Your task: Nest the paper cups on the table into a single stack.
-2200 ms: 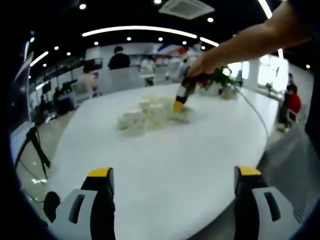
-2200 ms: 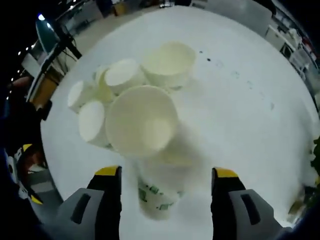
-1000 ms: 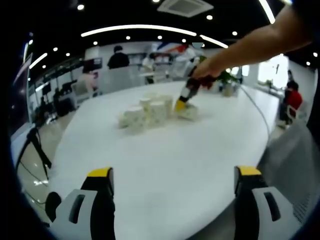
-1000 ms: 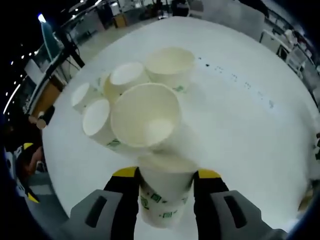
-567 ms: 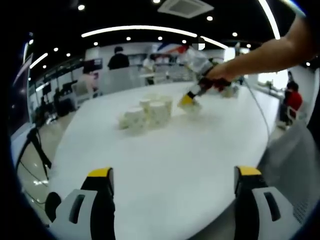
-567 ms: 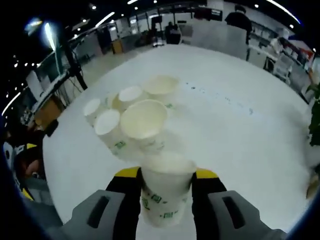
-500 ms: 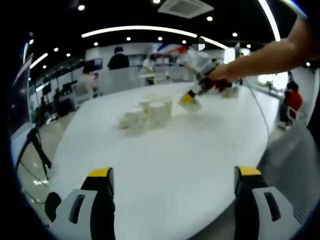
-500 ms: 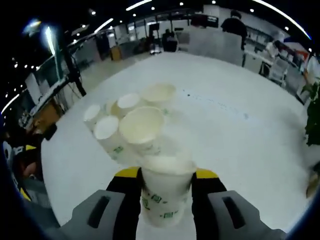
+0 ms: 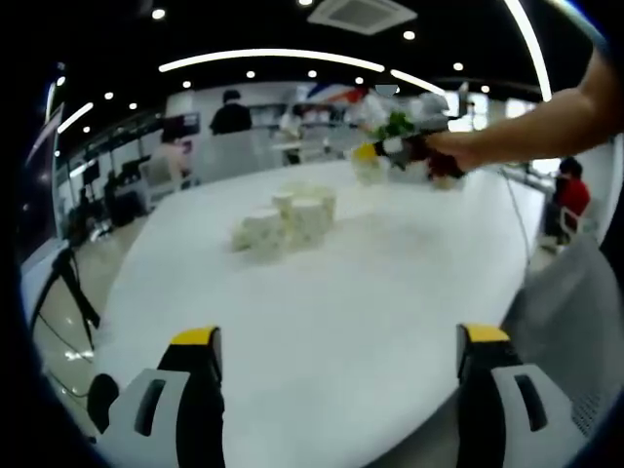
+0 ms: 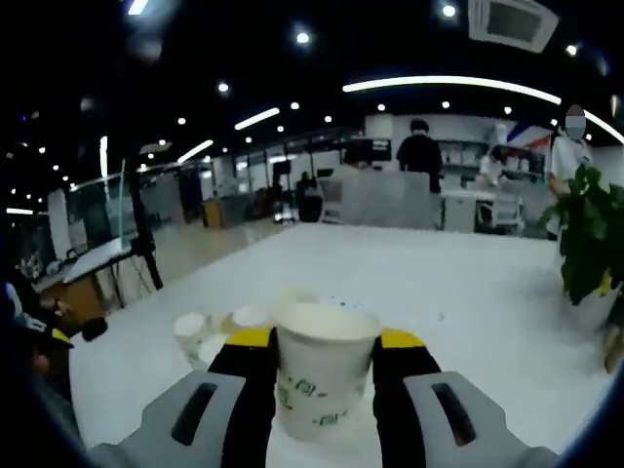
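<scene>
Right hand-held gripper (image 10: 325, 341) lifted the paper cup (image 10: 323, 369) off the cluster (image 9: 281, 221), clamping mid-wall; thin paper, crushes easily. Left hand-held gripper (image 9: 336, 341) spread, empty.

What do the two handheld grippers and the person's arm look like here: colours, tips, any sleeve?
Both the left gripper and the right gripper have grey jaws with slotted bodies, dark inner faces and yellow tips. In the left gripper view, the person's forearm reaching in from the right is bare, with no sleeve on the visible part.
</scene>
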The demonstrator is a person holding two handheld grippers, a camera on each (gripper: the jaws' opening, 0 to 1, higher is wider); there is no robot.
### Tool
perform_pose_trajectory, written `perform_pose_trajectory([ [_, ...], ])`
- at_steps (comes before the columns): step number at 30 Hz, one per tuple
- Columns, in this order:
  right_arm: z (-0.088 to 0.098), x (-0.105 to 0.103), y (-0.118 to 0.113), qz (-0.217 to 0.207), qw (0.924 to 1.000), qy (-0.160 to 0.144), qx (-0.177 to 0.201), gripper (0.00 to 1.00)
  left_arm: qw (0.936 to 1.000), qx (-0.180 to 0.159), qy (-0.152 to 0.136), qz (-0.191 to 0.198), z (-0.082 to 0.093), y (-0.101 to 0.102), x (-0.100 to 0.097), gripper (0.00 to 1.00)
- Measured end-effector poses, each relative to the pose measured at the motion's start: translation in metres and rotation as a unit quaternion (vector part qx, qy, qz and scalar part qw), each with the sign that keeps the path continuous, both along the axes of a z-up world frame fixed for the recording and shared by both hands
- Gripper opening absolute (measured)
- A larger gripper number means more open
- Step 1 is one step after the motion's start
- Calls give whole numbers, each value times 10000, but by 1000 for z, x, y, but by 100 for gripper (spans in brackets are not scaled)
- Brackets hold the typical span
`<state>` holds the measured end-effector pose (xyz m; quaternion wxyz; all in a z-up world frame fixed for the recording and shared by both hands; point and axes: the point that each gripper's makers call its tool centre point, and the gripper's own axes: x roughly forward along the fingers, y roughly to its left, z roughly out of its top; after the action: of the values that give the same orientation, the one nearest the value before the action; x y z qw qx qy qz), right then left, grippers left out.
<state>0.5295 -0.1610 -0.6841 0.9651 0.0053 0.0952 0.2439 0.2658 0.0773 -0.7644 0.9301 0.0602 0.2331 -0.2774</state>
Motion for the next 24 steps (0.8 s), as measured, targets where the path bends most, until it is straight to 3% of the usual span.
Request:
perform_pose_trajectory([
  [12,16,-9,6,48,9989,-455,42,35,10000,-4,2,-17,1,0,1,99],
  [24,23,-33,29,379,9970,-659,154,35,10000,-9,9,-16,1,-1,2,99],
])
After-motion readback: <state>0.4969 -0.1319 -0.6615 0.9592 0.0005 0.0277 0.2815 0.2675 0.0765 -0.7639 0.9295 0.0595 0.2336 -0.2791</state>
